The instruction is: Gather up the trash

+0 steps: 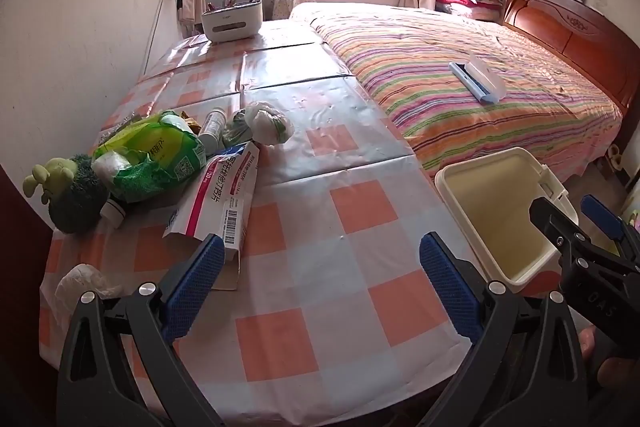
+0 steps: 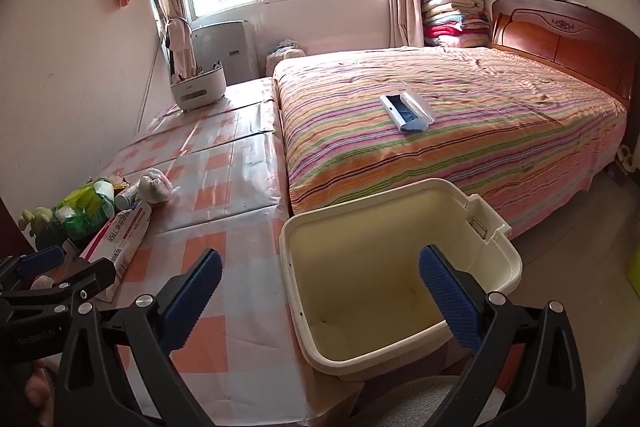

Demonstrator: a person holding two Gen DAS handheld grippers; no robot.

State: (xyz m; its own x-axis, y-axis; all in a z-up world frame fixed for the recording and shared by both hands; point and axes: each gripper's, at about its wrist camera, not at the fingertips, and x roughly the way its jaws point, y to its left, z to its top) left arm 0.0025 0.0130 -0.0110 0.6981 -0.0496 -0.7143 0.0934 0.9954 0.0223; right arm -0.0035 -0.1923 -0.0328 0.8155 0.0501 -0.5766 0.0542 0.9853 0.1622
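While beside bin, striped bed.

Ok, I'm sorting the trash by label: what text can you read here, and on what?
"阿托伐他汀钙片": on the pink-and-white medicine box.
"20 mg": on the same box.
The box's barcode digits: too small to read.
The green bag has print and a QR code: too blurred to read.

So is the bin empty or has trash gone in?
Empty: the cream bin shows only its bare, stained bottom, with no trash inside.
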